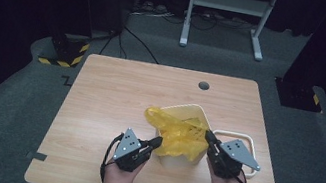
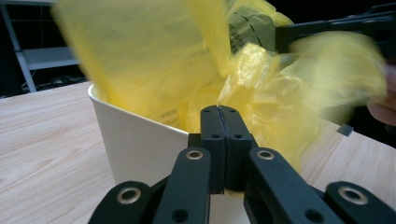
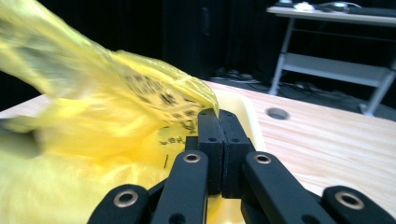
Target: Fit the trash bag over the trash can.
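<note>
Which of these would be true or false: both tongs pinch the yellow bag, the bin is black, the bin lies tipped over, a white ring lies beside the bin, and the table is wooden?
1. Both tongs pinch the yellow bag. True: the left tongs and the right tongs are each shut on its plastic.
2. The bin is black. False: it is white.
3. The bin lies tipped over. False: it stands upright, with the bag in its mouth.
4. A white ring lies beside the bin. True.
5. The table is wooden. True: it shows a light wood grain.
</note>
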{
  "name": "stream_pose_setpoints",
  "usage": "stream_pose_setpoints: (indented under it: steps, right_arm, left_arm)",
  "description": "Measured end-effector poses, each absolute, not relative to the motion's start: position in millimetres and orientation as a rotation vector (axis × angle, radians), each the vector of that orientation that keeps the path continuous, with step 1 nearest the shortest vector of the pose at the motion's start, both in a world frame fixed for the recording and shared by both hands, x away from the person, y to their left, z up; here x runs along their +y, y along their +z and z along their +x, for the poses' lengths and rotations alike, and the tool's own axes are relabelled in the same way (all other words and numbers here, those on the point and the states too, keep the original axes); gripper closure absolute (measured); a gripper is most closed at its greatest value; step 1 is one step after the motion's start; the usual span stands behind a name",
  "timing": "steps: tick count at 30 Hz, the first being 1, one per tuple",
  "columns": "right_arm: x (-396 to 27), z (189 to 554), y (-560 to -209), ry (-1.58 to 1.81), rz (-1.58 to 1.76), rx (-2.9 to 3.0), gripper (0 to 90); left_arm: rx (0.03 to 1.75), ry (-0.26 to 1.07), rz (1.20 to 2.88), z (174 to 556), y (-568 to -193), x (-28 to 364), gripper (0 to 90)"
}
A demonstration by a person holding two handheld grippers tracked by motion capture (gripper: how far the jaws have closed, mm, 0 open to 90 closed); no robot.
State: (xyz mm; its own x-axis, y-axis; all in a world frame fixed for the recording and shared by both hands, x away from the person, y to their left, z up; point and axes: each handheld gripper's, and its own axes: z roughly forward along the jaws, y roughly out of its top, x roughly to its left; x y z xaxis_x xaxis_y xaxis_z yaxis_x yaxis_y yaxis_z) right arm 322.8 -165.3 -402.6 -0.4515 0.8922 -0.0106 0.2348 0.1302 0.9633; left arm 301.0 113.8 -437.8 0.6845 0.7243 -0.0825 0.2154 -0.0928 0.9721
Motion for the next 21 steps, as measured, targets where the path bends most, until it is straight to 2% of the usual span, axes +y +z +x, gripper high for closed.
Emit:
stream_pose_setpoints:
  steps: [5,10,17,21]
  right_arm:
    - [-189,325,-411,1.335,1.160,1.750,89.5]
    - [-194,323,-416,1.308,1.177,1.739,89.7]
    - [-200,322,-420,1.311,1.200,1.733,89.3]
    - [-199,323,-426,1.300,1.209,1.741,89.0]
  left_arm:
    - [0.769,0.519,1.653,299,-439,110,88.7]
    - [0.757,0.562,1.663,294,-437,108,88.3]
    - [0.811,0.594,1.643,297,-438,116,75.0]
    - [0.833,0.619,1.655,297,-439,118,77.5]
